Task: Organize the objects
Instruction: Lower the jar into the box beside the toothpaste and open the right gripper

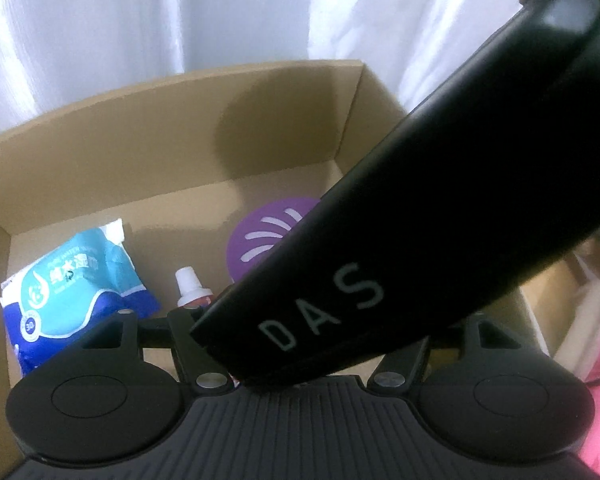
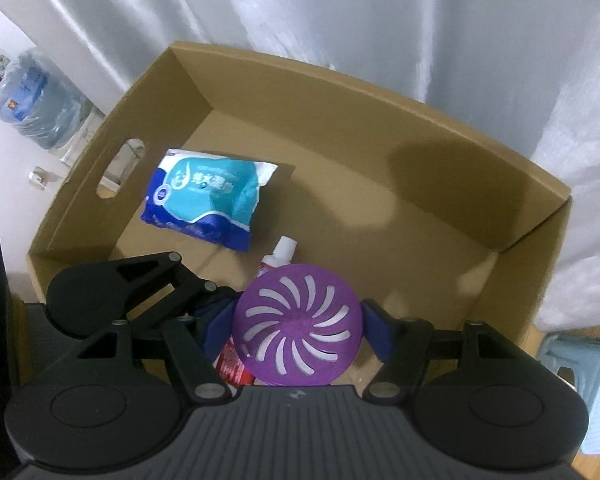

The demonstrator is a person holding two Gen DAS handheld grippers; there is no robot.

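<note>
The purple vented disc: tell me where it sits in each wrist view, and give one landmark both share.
Left wrist: purple vented disc right of centre, half hidden by the black case.
Right wrist: low centre, between the right tongs.
Shared landmark: blue wipes pack in the cardboard box.

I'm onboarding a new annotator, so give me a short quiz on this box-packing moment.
1. True or false: the wet-wipes pack lies inside the cardboard box.
2. What sits between the pads of the right gripper? A) toothpaste tube B) purple vented disc C) water jug
3. Fill in: the black bar in the left gripper bears the letters ___.

Key: 1 true; 2 B; 3 DAS
</note>
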